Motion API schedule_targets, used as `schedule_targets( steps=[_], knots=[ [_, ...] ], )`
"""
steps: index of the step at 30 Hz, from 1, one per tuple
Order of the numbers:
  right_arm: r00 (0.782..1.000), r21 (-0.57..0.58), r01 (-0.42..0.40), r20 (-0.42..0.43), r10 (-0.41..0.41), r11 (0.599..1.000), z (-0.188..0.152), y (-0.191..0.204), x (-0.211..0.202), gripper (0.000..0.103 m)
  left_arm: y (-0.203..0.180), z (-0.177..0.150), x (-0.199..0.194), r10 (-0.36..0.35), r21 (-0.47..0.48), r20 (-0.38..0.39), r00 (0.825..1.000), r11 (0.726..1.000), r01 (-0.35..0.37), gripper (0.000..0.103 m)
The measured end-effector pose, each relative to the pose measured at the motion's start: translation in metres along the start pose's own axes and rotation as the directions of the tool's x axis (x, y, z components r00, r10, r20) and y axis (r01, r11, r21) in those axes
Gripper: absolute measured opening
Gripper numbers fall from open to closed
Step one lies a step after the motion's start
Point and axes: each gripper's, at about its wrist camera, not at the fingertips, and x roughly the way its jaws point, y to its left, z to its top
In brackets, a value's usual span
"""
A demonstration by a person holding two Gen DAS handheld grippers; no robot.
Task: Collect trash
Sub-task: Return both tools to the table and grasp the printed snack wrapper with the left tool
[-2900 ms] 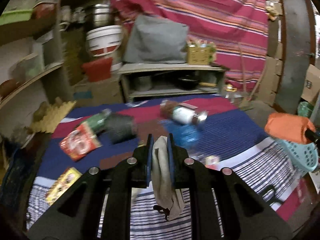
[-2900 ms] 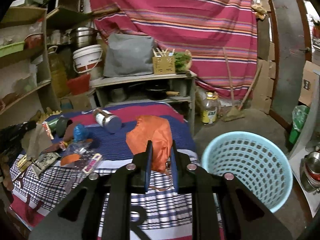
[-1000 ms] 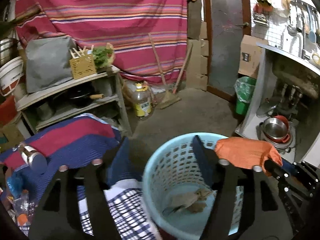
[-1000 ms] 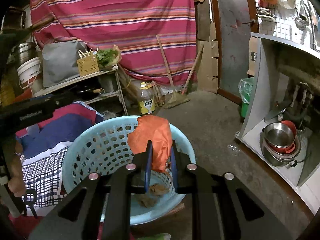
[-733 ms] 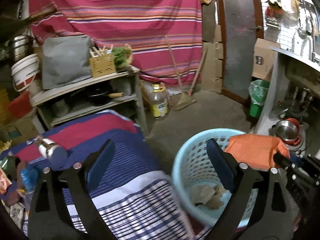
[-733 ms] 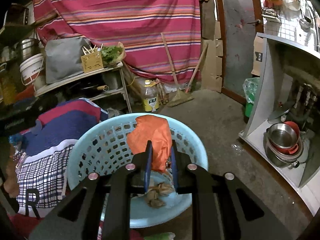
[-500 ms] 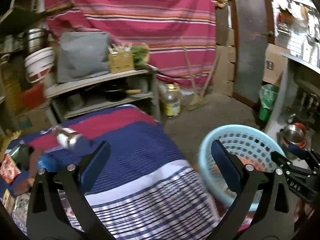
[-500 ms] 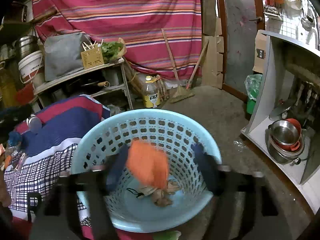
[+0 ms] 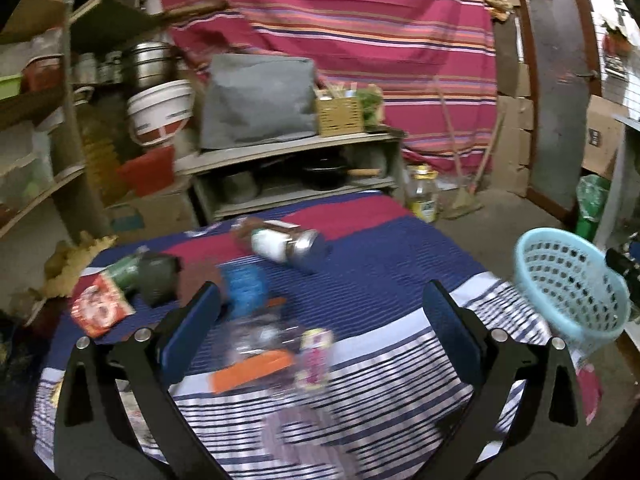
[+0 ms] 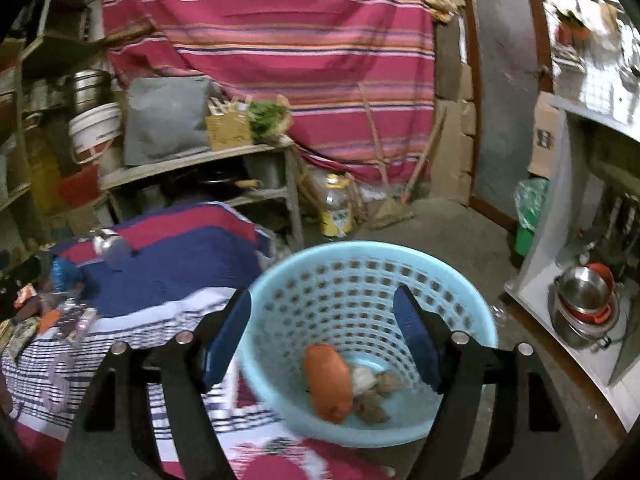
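A bed under a striped cloth (image 9: 384, 280) in blue, red and white fills most of the left wrist view, with a red striped hanging (image 9: 340, 20) on the wall behind it. Beside the bed's right edge stands the light blue basket (image 10: 372, 264), seen from above in the right wrist view. In its bottom lie an orange wad (image 10: 328, 380) and some brownish crumpled scraps (image 10: 376, 396), touching one another.

The left gripper (image 9: 320, 328) hangs over the bed with its jaws spread as wide as they go and nothing between them. The right gripper (image 10: 322, 340) is above the basket; its jaws have just been opening, and they stand apart with nothing held, the orange wad lying loose below.

More trash lies on the cloth: a jar with a metal lid (image 9: 286, 242) on its side, a dark green bottle (image 9: 144, 276), a red packet (image 9: 100, 310), something blue (image 9: 245, 290), and, blurred, what may be an orange wrapper (image 9: 250, 368) beside a small pink packet (image 9: 314, 356).
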Motion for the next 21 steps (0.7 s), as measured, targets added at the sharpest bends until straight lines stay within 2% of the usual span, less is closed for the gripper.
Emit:
schedule_targets(
  steps=[8,14,21],
  knots=[
    [0.996,-0.057,-0.09,-0.019,0.089,0.994,-0.006,0.073,-0.004,0.073,0.084,-0.027,-0.008,0.124,-0.028,-0.031,0.992,0.992,-0.124,0.097],
    [0.99,-0.117,-0.139,-0.046,0.134,0.983,-0.015,0.125,0.001,0.073,0.136,-0.059,0.0,0.176,-0.056,-0.102,0.979,0.982,-0.183,0.097],
    [0.981,-0.166,-0.183,-0.09,0.17,0.969,-0.029,0.169,0.007,0.073,0.173,-0.097,0.018,0.123,-0.123,-0.21,0.97,0.981,-0.151,0.097]
  ],
)
